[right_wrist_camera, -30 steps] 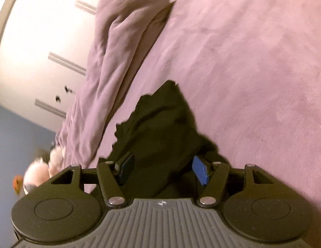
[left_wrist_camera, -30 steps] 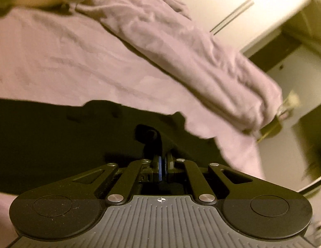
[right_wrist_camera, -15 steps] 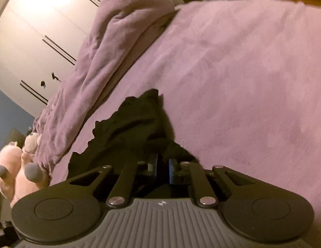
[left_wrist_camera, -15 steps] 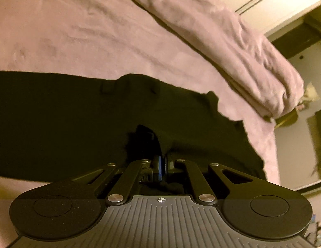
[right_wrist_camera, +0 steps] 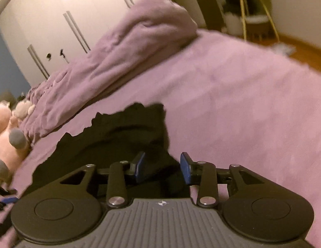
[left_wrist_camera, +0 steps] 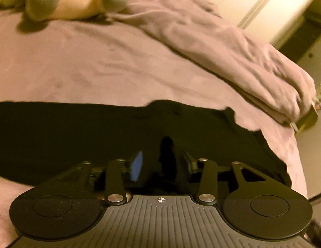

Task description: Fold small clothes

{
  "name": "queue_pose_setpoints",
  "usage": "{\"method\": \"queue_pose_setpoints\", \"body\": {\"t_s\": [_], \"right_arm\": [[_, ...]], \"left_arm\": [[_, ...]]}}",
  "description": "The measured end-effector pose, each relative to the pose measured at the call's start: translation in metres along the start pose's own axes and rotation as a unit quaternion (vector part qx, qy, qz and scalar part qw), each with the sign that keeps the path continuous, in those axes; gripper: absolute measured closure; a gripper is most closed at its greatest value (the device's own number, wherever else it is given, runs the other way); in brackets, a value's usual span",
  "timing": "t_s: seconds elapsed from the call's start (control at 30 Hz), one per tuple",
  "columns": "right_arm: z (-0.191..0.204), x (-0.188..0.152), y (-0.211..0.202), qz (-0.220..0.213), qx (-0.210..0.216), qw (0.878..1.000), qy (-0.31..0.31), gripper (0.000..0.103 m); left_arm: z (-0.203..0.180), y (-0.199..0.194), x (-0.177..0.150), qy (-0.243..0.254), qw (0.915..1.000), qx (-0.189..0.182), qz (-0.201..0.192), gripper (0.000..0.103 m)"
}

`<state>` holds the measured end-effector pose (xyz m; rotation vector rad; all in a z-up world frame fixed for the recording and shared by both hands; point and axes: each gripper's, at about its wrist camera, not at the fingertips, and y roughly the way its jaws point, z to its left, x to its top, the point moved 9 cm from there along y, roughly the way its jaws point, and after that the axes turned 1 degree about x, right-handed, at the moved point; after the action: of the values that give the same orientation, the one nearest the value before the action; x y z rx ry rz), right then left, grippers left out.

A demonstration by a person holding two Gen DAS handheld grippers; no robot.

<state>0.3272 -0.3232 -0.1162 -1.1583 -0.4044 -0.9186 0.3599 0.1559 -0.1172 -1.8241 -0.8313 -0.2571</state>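
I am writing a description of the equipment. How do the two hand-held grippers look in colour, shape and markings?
Both look alike. The left hand-held gripper and right hand-held gripper have a grey ribbed body with a small crosshair mark, two round black discs, black linkage bars with silver pivot screws, and blue finger pads. No cables or sleeves show.

My black garment [left_wrist_camera: 81, 136] is matt cloth on the bed's [right_wrist_camera: 232, 107] soft, napped purple cover. My left gripper [left_wrist_camera: 162, 161] is matt black plastic with shiny metal pins.

We are in a bedroom at home. We see a bed [right_wrist_camera: 232, 95] under a purple sheet, a bunched duvet [right_wrist_camera: 123, 57] along its far side, and a pink plush toy [right_wrist_camera: 5, 136] by it. White wardrobe doors [right_wrist_camera: 57, 14] stand behind, with a wood floor [right_wrist_camera: 301, 49] and a gold-legged side table [right_wrist_camera: 255, 18] past the foot.
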Motion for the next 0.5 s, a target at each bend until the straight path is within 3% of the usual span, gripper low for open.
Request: {"method": "queue_pose_setpoints", "body": {"t_s": [0.13,0.27,0.37,0.43,0.5], "right_arm": [[0.043,-0.001,0.028,0.014,0.011,0.997,-0.074,0.068],[0.083,-0.014,0.077,0.022,-0.004,0.980,-0.196,0.071],[0.075,-0.014,0.108,0.021,-0.058,0.965,-0.257,0.075],[0.064,-0.005,0.112,0.006,-0.050,0.967,-0.249,0.078],[0.051,0.005,0.111,-0.005,-0.071,0.968,-0.242,0.077]], "left_arm": [[-0.031,0.020,-0.018,0.050,0.9987,-0.005,-0.002,0.046],[-0.038,0.045,-0.034,0.100,0.9944,0.035,-0.003,0.047],[-0.033,0.047,-0.032,0.142,0.9875,0.067,-0.014,0.048],[-0.020,0.046,-0.029,0.129,0.9887,0.075,-0.012,0.045],[-0.006,0.043,-0.026,0.099,0.9921,0.075,-0.012,0.044]]}}
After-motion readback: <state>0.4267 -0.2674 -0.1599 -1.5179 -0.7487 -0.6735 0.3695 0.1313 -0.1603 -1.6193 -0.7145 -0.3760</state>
